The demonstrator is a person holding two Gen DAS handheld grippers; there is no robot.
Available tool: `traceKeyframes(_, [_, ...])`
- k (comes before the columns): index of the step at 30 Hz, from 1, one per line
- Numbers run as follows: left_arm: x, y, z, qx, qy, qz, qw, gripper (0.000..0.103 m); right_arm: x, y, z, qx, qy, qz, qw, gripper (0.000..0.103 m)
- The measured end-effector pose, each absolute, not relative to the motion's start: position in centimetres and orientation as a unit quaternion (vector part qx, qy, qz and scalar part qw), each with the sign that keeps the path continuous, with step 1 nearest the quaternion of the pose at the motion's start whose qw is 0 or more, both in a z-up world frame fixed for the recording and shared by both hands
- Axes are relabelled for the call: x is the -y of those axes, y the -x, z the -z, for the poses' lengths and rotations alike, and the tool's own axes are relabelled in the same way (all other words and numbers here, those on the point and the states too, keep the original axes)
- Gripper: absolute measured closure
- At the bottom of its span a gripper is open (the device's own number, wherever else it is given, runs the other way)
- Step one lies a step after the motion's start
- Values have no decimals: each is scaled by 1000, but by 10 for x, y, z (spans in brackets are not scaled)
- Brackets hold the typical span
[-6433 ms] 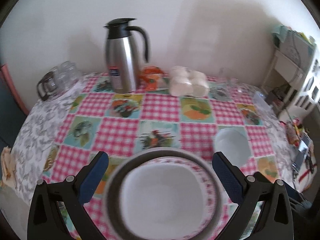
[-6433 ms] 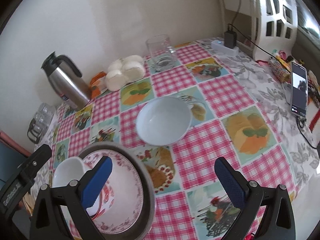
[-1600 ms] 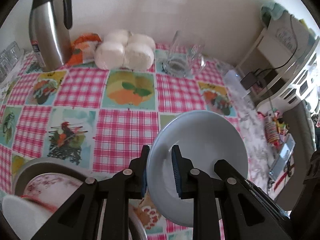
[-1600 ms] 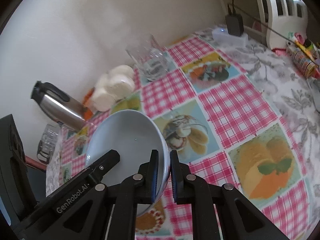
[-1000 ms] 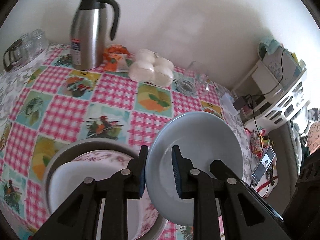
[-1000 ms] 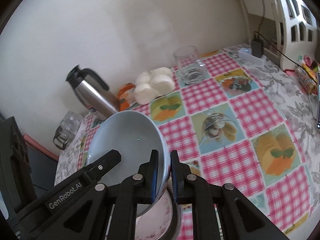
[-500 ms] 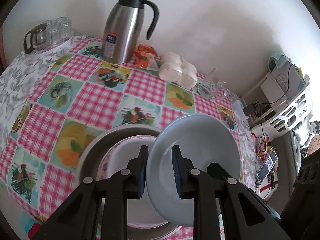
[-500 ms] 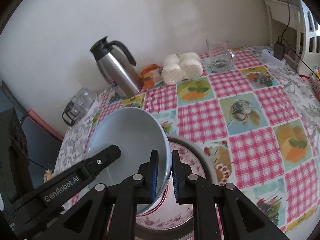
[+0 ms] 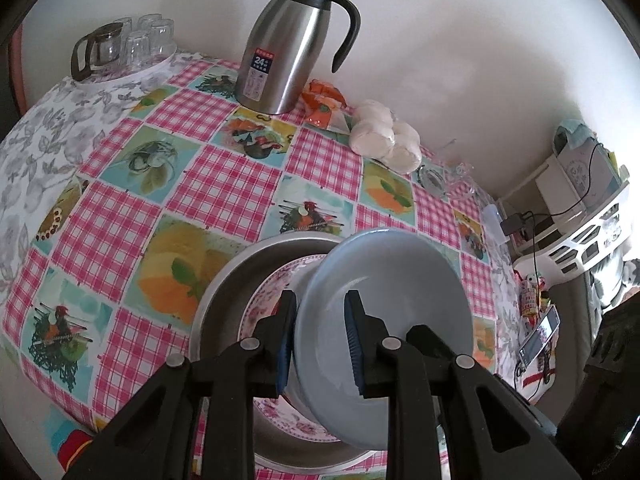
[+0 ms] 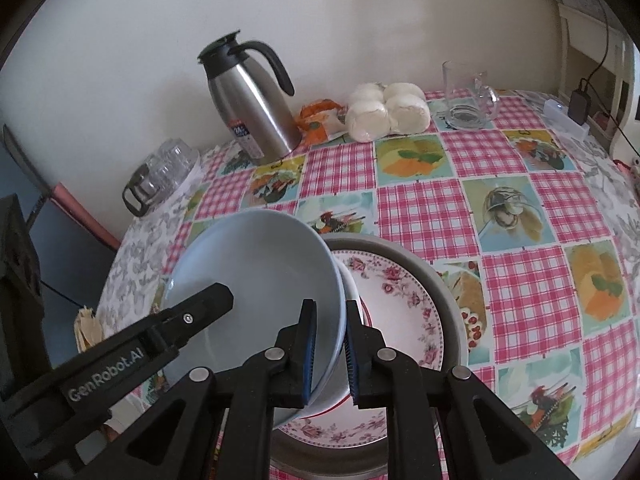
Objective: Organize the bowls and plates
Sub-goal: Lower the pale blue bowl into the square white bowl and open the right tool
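Together, both grippers are holding the pale blue bowl (image 9: 384,312) by opposite sides of its rim. The left gripper (image 9: 320,340) is nearly closed, its blue pads pinching the bowl's wall. The right gripper (image 10: 329,350) is likewise almost closed, one pad inside the bowl and one outside. The left gripper's other black finger (image 10: 188,312) is showing inside the bowl in the right wrist view. The bowl is hanging tilted above the stack of dishes: a white bowl (image 10: 352,292) is sitting just beneath it, on a flowered plate (image 10: 404,304), which is lying in a grey metal dish (image 9: 228,292). Beyond the blue bowl, on the checked tablecloth (image 9: 224,176), a steel thermos jug (image 9: 288,44) is standing near the wall. Beside the jug an orange packet (image 9: 324,104) and white rolls (image 9: 384,136) are lying. Farther right of the bowl a glass mug (image 10: 468,96) is standing, and far left of it are upturned glasses (image 9: 140,40).
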State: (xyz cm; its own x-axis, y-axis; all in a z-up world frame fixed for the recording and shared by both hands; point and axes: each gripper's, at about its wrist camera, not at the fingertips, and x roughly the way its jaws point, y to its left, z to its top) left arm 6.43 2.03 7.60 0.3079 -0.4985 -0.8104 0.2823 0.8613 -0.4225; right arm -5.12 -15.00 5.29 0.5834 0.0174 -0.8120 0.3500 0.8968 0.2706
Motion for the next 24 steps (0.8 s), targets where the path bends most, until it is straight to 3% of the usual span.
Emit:
traceKeyframes(18, [-28,-68,-78,-530,109,226,810,77,149,50,-54,-448,-197,99,866,78])
traceKeyframes(22, [-30,-67,-79,-528,111,227,811,76,150,51,-57,-440,-197,100,871,70])
traceKeyframes(24, [-31,-67,-80,-526,110,225,812,76,149,52,-62,-431,-184,114,876,58])
